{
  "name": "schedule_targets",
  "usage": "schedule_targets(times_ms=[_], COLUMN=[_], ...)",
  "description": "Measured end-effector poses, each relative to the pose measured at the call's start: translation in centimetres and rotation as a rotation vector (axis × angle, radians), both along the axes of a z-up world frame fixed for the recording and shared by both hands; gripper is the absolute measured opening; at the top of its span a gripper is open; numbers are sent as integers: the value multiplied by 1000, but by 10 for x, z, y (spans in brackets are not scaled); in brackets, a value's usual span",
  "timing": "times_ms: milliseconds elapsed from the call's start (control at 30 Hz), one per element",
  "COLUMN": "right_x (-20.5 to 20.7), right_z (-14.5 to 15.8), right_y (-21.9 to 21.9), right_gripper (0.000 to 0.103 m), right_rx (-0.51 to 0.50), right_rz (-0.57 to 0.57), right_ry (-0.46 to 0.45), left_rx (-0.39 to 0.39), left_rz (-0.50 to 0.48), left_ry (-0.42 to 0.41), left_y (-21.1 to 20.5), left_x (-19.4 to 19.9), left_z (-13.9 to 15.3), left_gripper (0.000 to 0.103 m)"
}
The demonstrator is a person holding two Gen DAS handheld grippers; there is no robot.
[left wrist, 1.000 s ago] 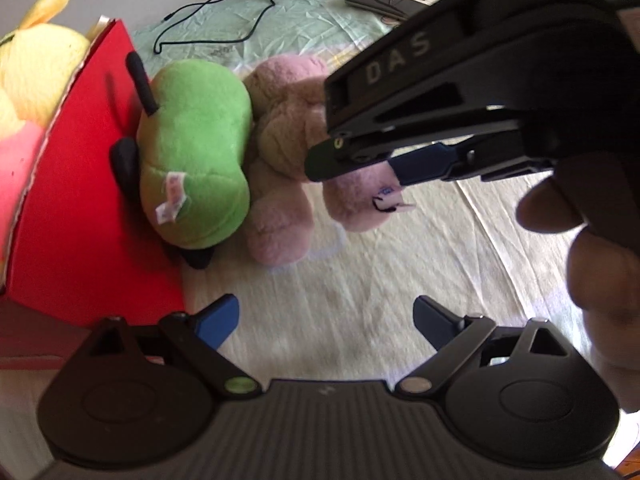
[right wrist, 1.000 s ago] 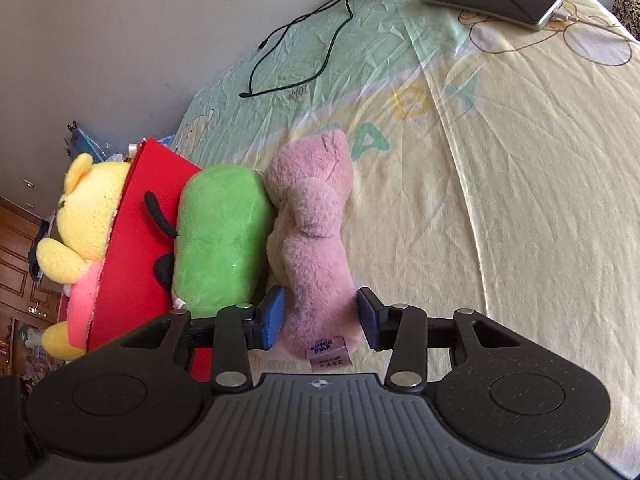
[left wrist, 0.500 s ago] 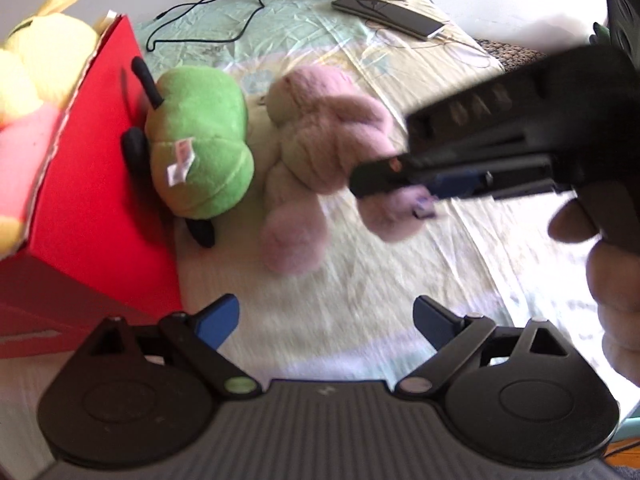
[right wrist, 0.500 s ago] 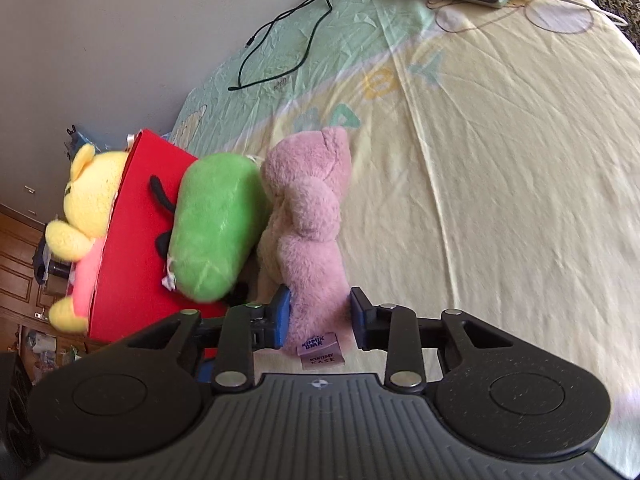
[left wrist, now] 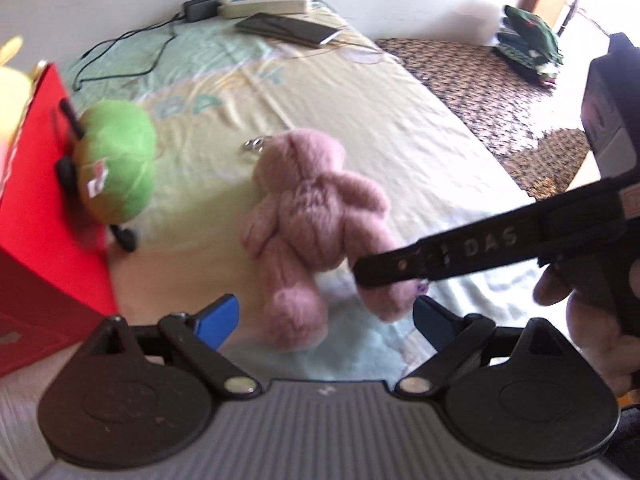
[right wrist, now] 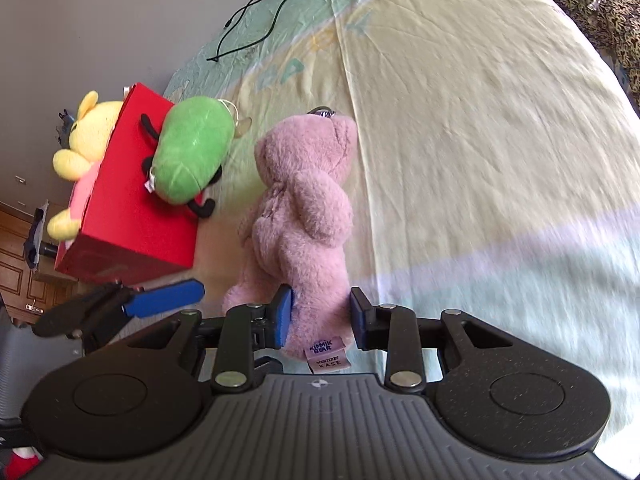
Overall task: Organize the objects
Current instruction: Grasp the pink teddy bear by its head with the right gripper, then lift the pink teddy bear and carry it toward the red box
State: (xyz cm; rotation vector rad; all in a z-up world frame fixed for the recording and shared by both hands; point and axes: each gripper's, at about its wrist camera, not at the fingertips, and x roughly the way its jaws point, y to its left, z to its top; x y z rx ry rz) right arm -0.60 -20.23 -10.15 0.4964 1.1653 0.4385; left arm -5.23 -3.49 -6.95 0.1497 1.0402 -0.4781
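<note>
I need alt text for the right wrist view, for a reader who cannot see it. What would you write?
The right gripper is shut on one leg of a pink plush bear on a pale yellow bedsheet. To the left, a green plush toy leans on a red box holding a yellow plush; the open left gripper's blue finger shows at lower left.

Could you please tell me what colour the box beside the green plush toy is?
The box is red, clearest in the right wrist view.

Beside the red box (right wrist: 132, 216): a green plush (right wrist: 190, 156), a pink bear (right wrist: 304, 216), a pale yellow sheet (right wrist: 480, 120).
</note>
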Motion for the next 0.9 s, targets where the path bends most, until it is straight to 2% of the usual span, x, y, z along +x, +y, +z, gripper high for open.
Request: schedule_targets(times_ms=[200, 400, 600, 667, 900], right_x=[4, 23, 41, 47, 64], right_z=[-1, -1, -5, -6, -11], right_y=[-6, -15, -11, -8, 0], right_gripper=[36, 43, 45, 52, 47], right_rx=[21, 44, 108, 110, 162], right_rz=[-25, -59, -57, -46, -31], right_ry=[-15, -31, -30, -33, -4], left_rx=[23, 31, 32, 25, -25], left_rz=[-49, -7, 43, 59, 97], left_ry=[-5, 27, 57, 68, 101], left_y=[-23, -29, -32, -29, -13], left_x=[9, 34, 52, 57, 69], left_z=[-5, -14, -23, -24, -27], left_gripper=[94, 94, 94, 94, 93])
